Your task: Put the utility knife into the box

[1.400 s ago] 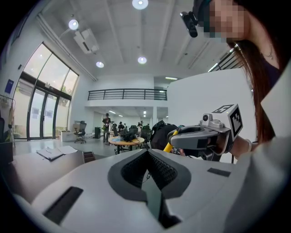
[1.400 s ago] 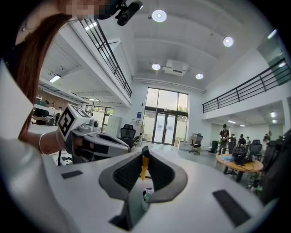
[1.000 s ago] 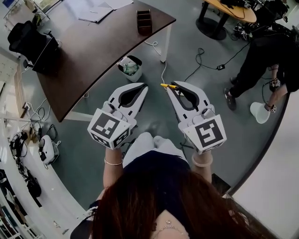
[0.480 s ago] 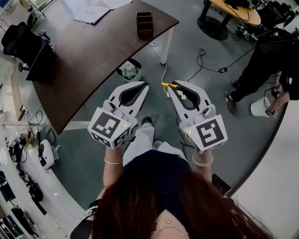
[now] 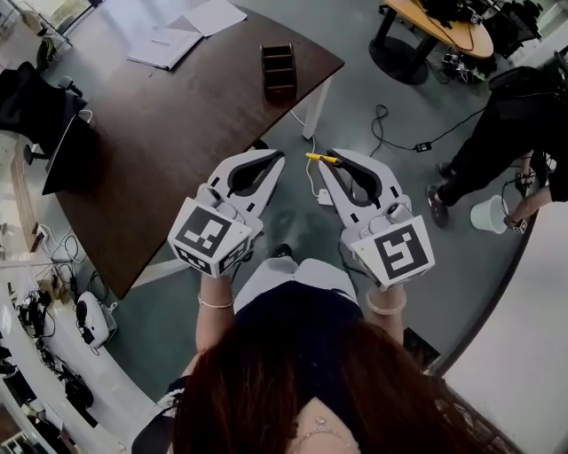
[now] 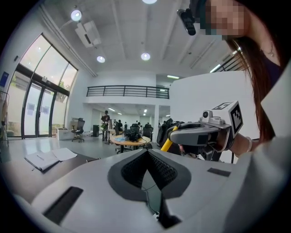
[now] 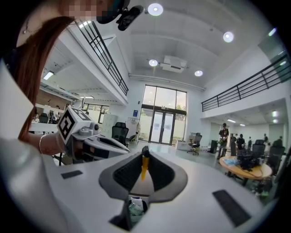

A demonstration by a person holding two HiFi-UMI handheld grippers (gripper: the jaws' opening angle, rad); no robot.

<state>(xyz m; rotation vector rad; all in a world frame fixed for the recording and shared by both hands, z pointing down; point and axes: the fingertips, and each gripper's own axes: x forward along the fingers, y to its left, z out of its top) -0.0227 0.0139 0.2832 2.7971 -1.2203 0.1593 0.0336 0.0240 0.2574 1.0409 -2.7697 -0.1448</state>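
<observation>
My right gripper (image 5: pixel 334 157) is shut on a yellow utility knife (image 5: pixel 319 159), which sticks out leftward from its tips; in the right gripper view the knife (image 7: pixel 144 166) hangs between the closed jaws of the right gripper (image 7: pixel 144 151). My left gripper (image 5: pixel 280 158) is held beside it at the same height, shut with nothing in it, and its jaws meet in the left gripper view (image 6: pixel 146 152). Both are over the floor, just off the table's near corner. The box (image 5: pixel 278 73), dark brown with compartments, stands on the dark wooden table (image 5: pixel 177 133) beyond the grippers.
Papers (image 5: pixel 213 15) and a notebook (image 5: pixel 164 47) lie at the table's far side. A black chair (image 5: pixel 35 97) stands at the left. A person in dark clothes (image 5: pixel 506 124) with a white bucket (image 5: pixel 488 213) is at the right. Cables (image 5: pixel 390 124) run over the floor.
The table and box have come nearer to the grippers in the head view. Both grippers keep their pose, the knife still held in the right one.
</observation>
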